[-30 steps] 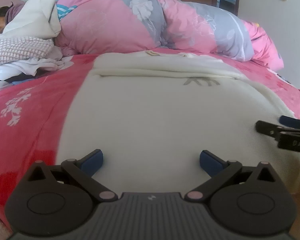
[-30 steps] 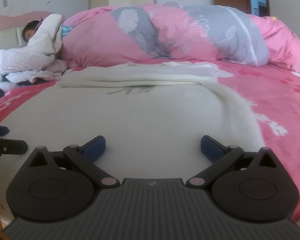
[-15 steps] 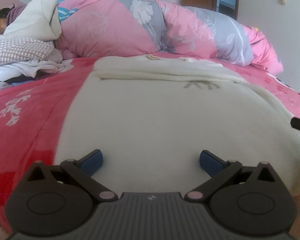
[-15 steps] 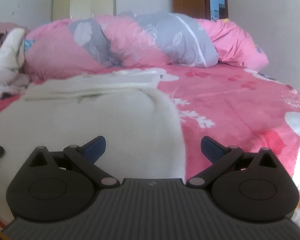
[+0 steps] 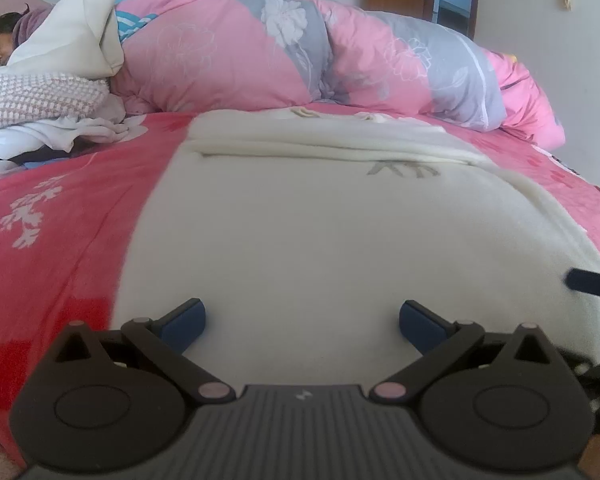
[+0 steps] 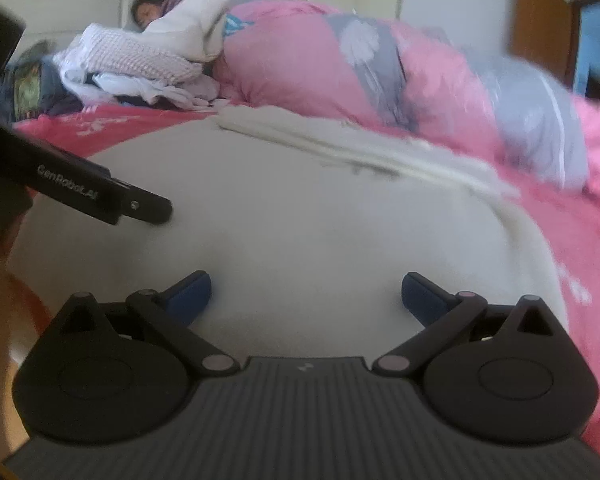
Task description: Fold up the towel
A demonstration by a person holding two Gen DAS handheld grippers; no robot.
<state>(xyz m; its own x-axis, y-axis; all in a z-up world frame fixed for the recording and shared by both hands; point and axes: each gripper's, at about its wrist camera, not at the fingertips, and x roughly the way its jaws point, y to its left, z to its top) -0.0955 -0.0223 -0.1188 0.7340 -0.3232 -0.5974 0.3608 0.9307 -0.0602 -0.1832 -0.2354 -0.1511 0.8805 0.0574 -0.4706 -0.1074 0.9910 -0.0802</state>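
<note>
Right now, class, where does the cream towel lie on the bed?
In both wrist views the cream towel lies spread on the pink bedsheet, directly ahead of both open grippers, its folded far edge near the rolled pink and grey quilt.

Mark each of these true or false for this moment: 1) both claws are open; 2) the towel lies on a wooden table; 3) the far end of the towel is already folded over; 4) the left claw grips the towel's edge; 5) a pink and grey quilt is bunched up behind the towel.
1) True: the left claw and the right claw both stand wide open, with nothing between their fingers.
2) False: the towel lies on a pink bedsheet.
3) True: a doubled layer runs across its far end.
4) False: the left claw holds nothing; the towel only shows between its open fingers.
5) True: the quilt is heaped behind the towel.
</note>
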